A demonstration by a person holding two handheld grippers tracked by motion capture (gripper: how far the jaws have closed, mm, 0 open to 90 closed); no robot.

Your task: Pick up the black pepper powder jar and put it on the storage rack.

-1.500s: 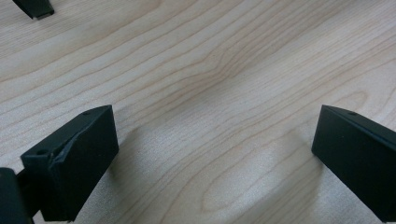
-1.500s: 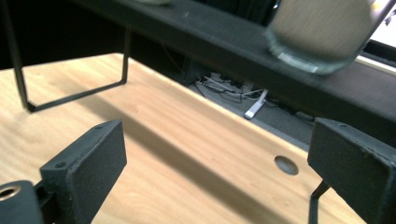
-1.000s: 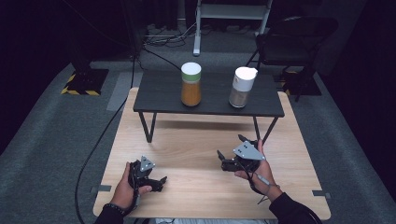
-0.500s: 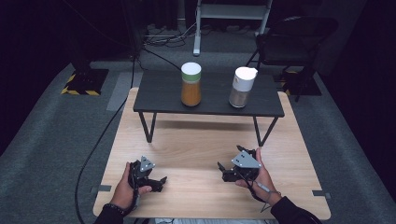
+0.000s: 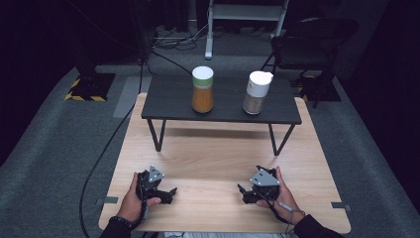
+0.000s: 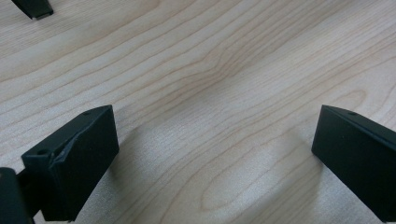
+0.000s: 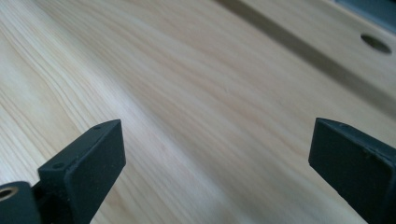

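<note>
Left gripper (image 5: 171, 191) at seven o'clock, right gripper (image 5: 241, 189) at five, both wide open, empty, low over pale wooden tabletop (image 5: 208, 153).

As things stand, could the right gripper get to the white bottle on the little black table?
Probably yes. The right gripper rests low on the wooden table with its jaws open and empty, and nothing stands between it and the white bottle.

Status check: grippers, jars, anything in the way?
Left gripper and right gripper open, empty, low over wooden table. Orange jar and white jar upright on black stand, untouched. Nothing between.
</note>
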